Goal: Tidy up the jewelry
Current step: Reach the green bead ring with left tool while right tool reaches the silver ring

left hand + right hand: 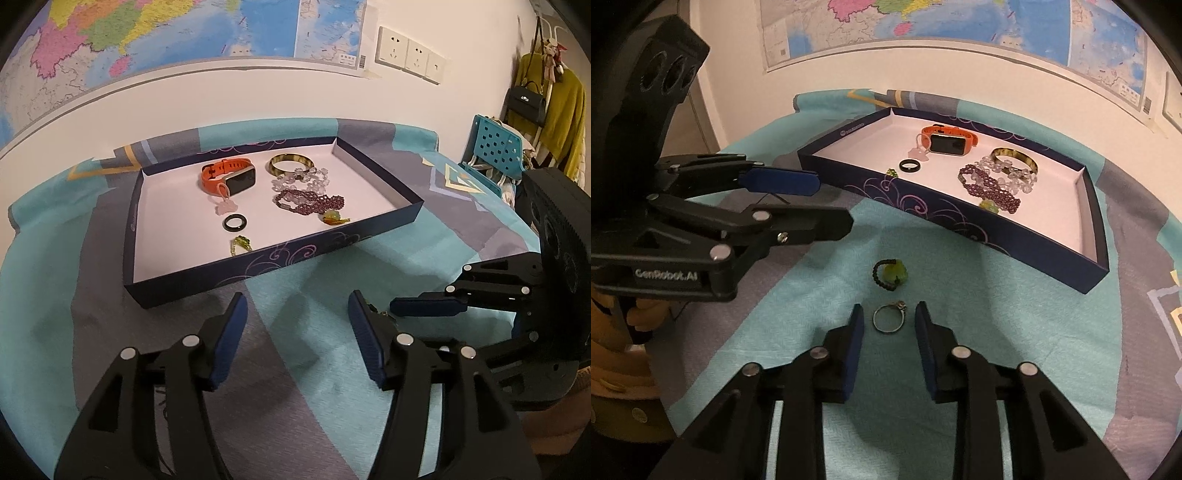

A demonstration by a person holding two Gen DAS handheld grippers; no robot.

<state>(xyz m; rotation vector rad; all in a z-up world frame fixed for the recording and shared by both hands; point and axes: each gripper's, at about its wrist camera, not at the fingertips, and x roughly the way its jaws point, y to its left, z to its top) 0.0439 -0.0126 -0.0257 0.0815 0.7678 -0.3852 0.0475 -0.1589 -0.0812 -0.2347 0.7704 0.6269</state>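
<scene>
A shallow dark-blue tray [332, 245] [1015, 236] with a white floor holds an orange watch [229, 175] [947, 142], a gold bangle [291, 164] [1015, 157], purple beads [314, 201] [991, 188], a black ring [235, 222] [910, 165] and other small pieces. On the cloth before the tray lie a silver ring [889, 318] and a black cord with a green stone [891, 275]. My right gripper [889, 319] is open, its fingers either side of the silver ring. My left gripper [295, 321] is open and empty above the cloth.
A teal and grey cloth [314, 288] [820, 332] covers the table. A map and wall sockets [410, 51] are behind. A blue chair [495, 144] and hanging clothes stand at the right. The right gripper shows in the left wrist view [428, 306], the left one in the right wrist view [798, 188].
</scene>
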